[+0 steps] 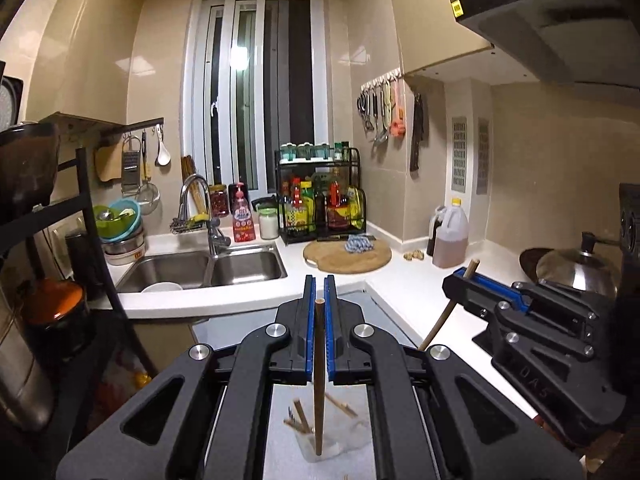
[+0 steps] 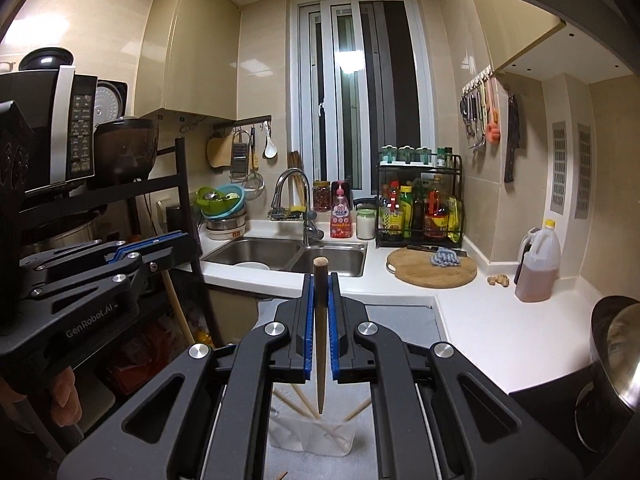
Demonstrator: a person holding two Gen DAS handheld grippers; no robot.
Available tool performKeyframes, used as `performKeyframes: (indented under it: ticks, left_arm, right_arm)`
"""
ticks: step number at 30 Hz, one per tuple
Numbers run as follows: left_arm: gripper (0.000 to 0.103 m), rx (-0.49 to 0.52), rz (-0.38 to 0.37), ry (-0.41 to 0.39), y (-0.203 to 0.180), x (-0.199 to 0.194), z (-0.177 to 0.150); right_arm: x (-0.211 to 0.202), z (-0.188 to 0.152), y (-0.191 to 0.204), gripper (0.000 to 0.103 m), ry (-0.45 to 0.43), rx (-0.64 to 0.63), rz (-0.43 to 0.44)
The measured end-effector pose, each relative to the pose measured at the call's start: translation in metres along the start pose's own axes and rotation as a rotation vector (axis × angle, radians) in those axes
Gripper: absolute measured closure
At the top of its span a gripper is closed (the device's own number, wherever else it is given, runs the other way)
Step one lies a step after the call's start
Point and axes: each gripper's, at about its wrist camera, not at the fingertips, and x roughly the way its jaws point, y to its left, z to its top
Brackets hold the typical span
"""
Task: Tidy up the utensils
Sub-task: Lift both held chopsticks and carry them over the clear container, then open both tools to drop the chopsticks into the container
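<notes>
Holding one chopstick (image 1: 319, 380) in my left tool (image 1: 319, 292), another chopstick (image 2: 320, 340) in my right tool (image 2: 320, 292), above the clear holder (image 2: 312, 436); tilted release risks missing it.

White countertop (image 2: 500, 320) bears cutting board (image 2: 432, 270), oil jug (image 2: 538, 268).

Both wrist views face window (image 1: 256, 92) wall; share sink (image 1: 204, 268) (image 2: 288, 254), counter; right further right.

The left hand-held gripper (image 1: 319, 300) is pinching an upright chopstick (image 1: 319, 380) over a clear holder (image 1: 320, 446); the right hand-held gripper (image 1: 464, 276) is clamping another chopstick (image 1: 444, 316).
</notes>
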Motion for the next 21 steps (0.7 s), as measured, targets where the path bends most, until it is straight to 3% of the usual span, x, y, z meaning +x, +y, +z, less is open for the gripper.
performKeyframes:
  ticks: [8, 21]
  left_arm:
    - [0.099, -0.023, 0.026, -0.046, 0.000, 0.026, 0.008]
    - [0.097, -0.033, 0.057, 0.059, 0.008, 0.078, -0.037]
  right_arm:
    - [0.022, -0.006, -0.009, 0.097, 0.029, 0.003, -0.023]
    - [0.053, -0.040, -0.013, 0.096, 0.116, 0.013, -0.024]
